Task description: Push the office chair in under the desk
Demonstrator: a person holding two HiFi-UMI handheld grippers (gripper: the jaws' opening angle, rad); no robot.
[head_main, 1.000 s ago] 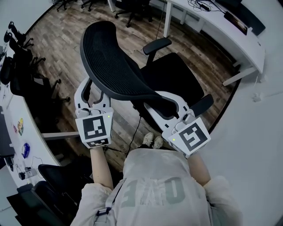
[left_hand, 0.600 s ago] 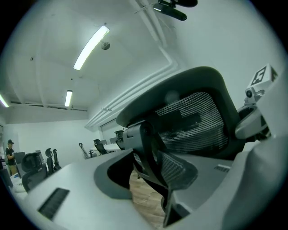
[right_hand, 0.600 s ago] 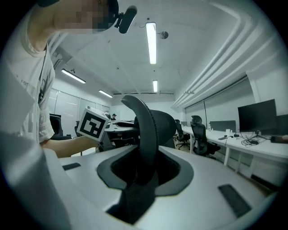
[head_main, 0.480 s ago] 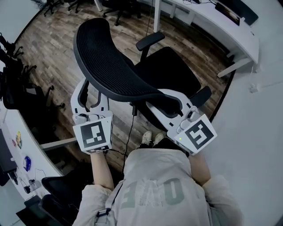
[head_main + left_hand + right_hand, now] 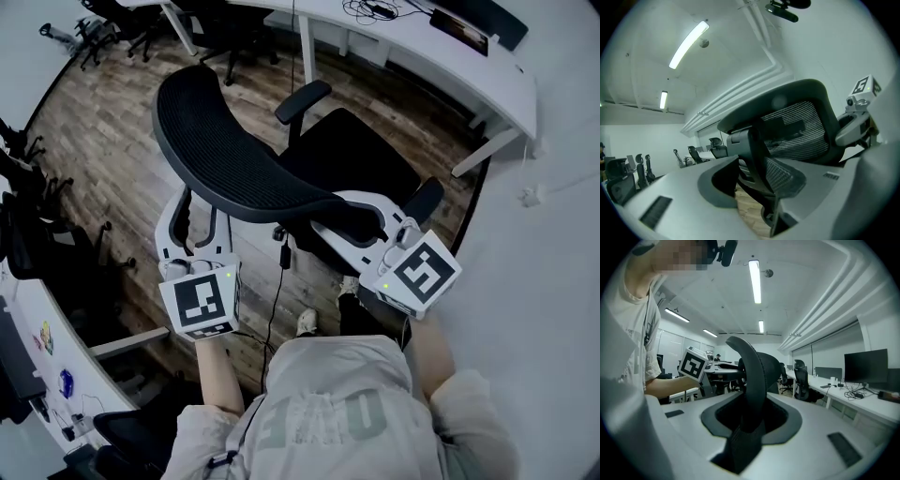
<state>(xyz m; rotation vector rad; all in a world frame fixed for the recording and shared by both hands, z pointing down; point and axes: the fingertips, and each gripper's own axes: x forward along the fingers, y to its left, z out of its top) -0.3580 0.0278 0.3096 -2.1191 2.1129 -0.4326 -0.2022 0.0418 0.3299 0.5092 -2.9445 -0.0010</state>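
The black mesh office chair point(image 5: 234, 159) stands on the wood floor, its seat point(image 5: 356, 155) turned toward the white desk point(image 5: 412, 42) at the upper right. My left gripper point(image 5: 192, 214) is shut on the left edge of the backrest. The dark backrest frame point(image 5: 754, 154) fills the gap between the left gripper's point(image 5: 754, 192) jaws. My right gripper point(image 5: 372, 223) is shut on the right edge of the backrest. In the right gripper view the backrest rim point(image 5: 754, 376) is wedged between that gripper's point(image 5: 750, 427) jaws.
A monitor point(image 5: 473, 21) and cables lie on the desk. Its leg point(image 5: 487, 150) stands near the white wall at the right. More black chairs point(image 5: 112, 19) are at the upper left, and another desk point(image 5: 28, 328) runs along the left edge. The person's foot point(image 5: 307, 321) is just behind the chair base.
The chair and both grippers have moved forward toward the white desk, which now shows more fully. The person's feet have stepped apart. Both grips on the backrest hold.
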